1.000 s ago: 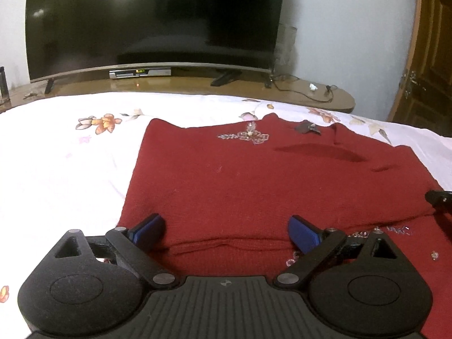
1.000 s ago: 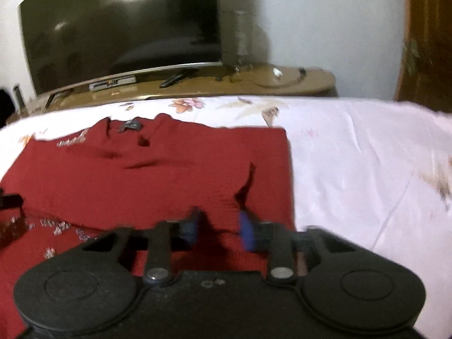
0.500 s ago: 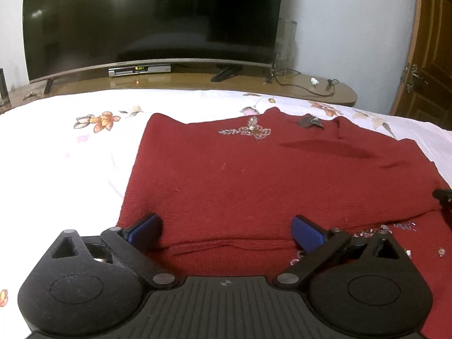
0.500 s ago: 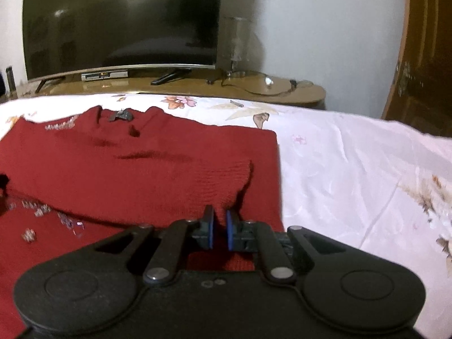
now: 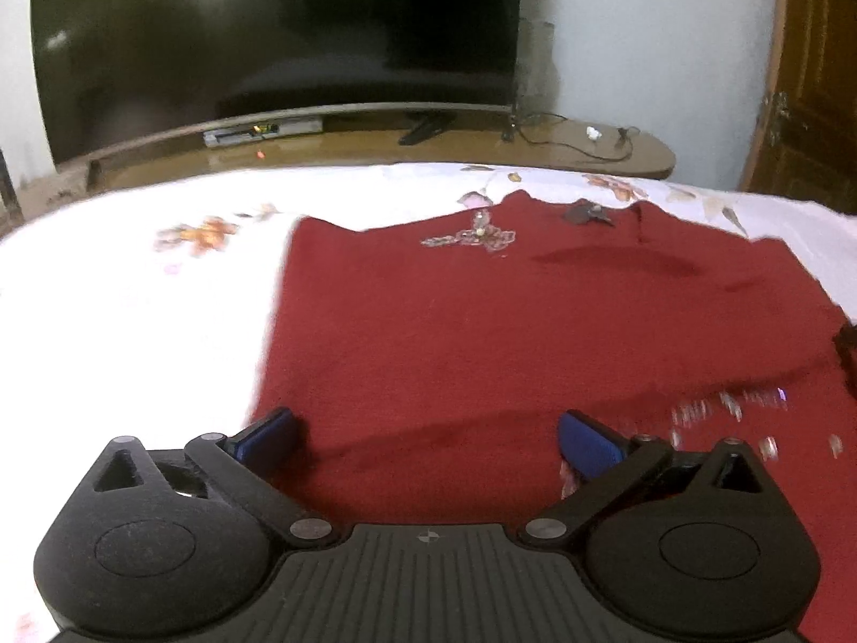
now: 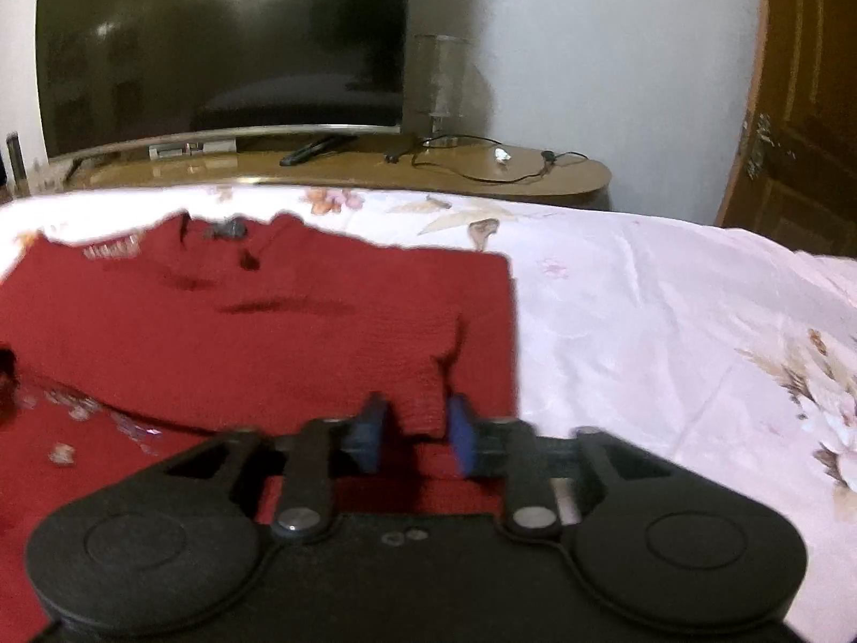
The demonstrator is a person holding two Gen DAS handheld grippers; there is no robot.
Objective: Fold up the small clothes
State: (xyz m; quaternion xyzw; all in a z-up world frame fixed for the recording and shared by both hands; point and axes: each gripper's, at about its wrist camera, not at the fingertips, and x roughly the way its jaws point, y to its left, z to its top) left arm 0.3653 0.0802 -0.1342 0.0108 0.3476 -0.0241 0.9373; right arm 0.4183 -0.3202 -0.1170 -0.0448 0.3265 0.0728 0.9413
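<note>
Red knitted sweater (image 5: 482,332) lying flat on a white, flower-printed bedsheet (image 5: 134,311), neckline toward 12 o'clock, near the foot of the bed. The knit is matte and finely ribbed; a beaded floral appliqué (image 5: 471,238) sits near the collar, and a small dark tag (image 5: 586,214) lies at the neck opening. One layer is folded across the body, its edge running diagonally from 9 o'clock toward 3 o'clock in the left wrist view, with blurred sequins (image 5: 728,407) below it.

Left gripper (image 5: 423,434): blue pads spread wide apart over the sweater's lower left portion, gripping nothing. Right gripper (image 6: 412,431): blue pads parted, with a raised tongue of ribbed knit standing between them; whether either pad touches the fabric cannot be told because of blur. Half a second earlier these pads were nearly closed on that fold; they have since separated. The left gripper was equally wide apart then, and the sweater's outline is unchanged.

Background at 12 o'clock: a glossy black curved television (image 6: 219,48) on a polished wooden console (image 6: 482,174) carrying a black cable (image 6: 482,174) and a clear glass lamp (image 6: 442,88); a brown panelled door (image 6: 803,107) at 2 o'clock.
</note>
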